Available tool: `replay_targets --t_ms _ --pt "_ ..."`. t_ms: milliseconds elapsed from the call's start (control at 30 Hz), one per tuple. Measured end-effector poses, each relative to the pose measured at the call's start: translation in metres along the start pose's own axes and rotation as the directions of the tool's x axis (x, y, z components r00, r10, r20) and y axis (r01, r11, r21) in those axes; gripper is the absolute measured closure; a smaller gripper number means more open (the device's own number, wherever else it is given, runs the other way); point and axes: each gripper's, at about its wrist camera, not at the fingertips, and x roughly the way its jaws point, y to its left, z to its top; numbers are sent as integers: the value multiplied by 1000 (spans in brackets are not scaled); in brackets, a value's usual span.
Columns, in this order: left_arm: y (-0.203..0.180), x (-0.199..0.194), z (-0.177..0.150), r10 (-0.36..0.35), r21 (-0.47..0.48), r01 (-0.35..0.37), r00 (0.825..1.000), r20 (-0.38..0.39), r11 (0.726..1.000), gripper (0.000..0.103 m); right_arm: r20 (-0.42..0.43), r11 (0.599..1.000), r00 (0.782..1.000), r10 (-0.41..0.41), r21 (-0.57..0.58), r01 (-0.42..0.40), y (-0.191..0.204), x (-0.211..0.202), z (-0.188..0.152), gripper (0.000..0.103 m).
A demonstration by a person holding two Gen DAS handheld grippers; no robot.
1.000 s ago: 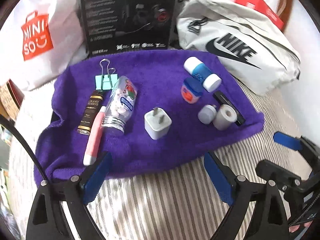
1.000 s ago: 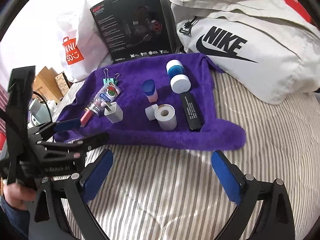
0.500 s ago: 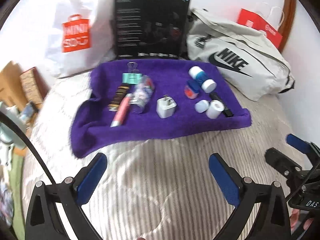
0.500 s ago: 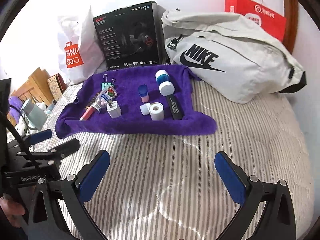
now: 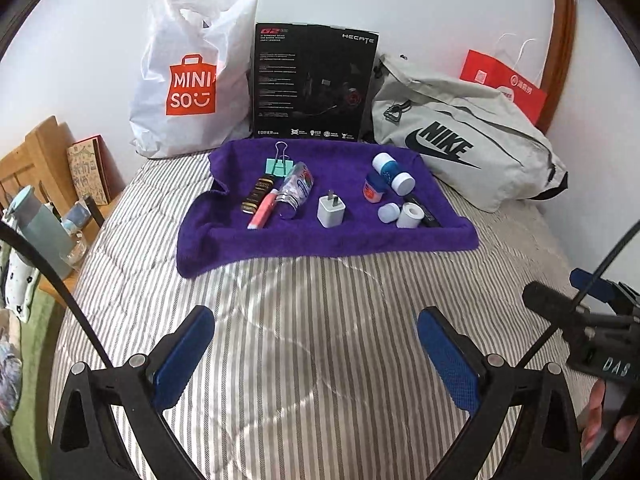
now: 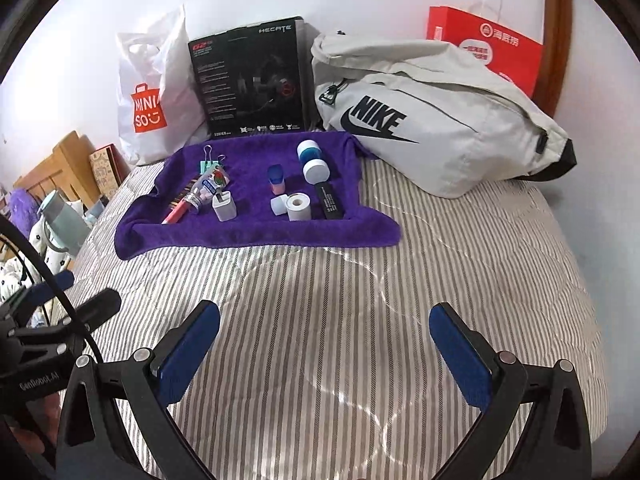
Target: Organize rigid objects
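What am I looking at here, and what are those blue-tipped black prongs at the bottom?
Those prongs are two hand-held grippers, one in each of a person's hands; no robot arm. Each carries a camera looking along its fingers. One picture is from the left gripper, the other from the right gripper. Both are open and hold nothing. They hover over a striped bed. On it lies a purple towel with small things: a charger, a binder clip, a pink pen, little bottles. Bags and a black box stand behind.
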Motion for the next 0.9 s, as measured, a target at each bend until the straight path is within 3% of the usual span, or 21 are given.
replay_targets --t_ms 900 --pt "8 1 -10 11 1 -11 1000 -19 1000 0 -12 1000 1000 5 -11 -5 2 -3 -5 0"
